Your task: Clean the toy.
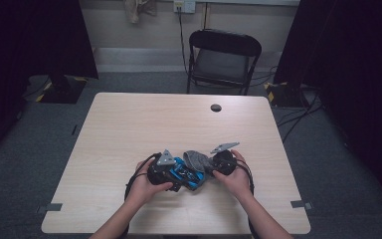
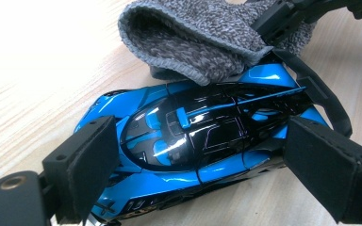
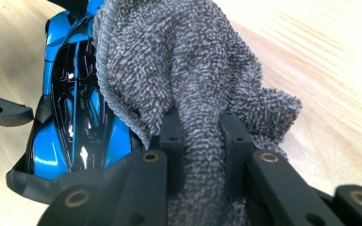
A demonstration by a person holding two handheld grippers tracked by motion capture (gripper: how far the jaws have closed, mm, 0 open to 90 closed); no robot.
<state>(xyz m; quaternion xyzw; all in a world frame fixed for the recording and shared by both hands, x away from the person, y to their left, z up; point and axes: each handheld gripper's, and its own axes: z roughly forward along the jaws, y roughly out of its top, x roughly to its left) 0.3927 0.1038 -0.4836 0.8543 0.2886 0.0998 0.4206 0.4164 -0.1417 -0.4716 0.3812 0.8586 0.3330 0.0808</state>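
Left claw stood wide around glossy blue-and-black toy car, pads apart from its sides, right claw clamped grey knitted terry cloth, draped over car's end, light wooden table.

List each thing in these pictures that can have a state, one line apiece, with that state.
Blue toy car: upright on the table, between open jaws.
Grey cloth: bunched, draped over one end of the car.
Left hand-held gripper: open, straddling the car.
Right hand-held gripper: shut on the cloth.
Folding chair: unfolded, vacant.
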